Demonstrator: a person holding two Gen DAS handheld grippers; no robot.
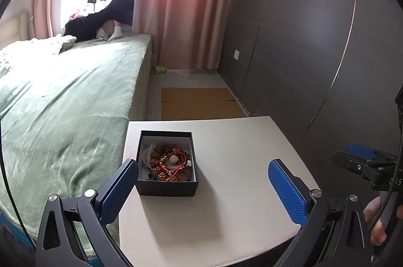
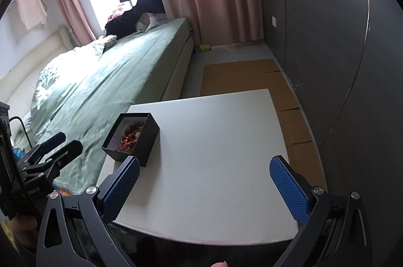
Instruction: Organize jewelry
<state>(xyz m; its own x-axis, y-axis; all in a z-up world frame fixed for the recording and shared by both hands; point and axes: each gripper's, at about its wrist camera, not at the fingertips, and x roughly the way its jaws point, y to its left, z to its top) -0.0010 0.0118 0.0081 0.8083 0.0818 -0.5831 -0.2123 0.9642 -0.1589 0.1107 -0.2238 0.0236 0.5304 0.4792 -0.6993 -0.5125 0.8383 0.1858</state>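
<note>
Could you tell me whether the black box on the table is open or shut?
Open: the box has no lid on, and tangled bracelets show inside.

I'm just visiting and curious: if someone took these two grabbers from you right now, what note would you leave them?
Left gripper: open, holding nothing, hovering just short of the black box.
Right gripper: open, holding nothing, over the bare part of the white table.
The box sits lidless near the table's bed-side edge, with the bracelets tangled in a heap inside.
Done: nothing visibly sorted; no jewelry lies on the table.
Left: probably lift the pieces out one at a time, untangle and arrange them.
</note>
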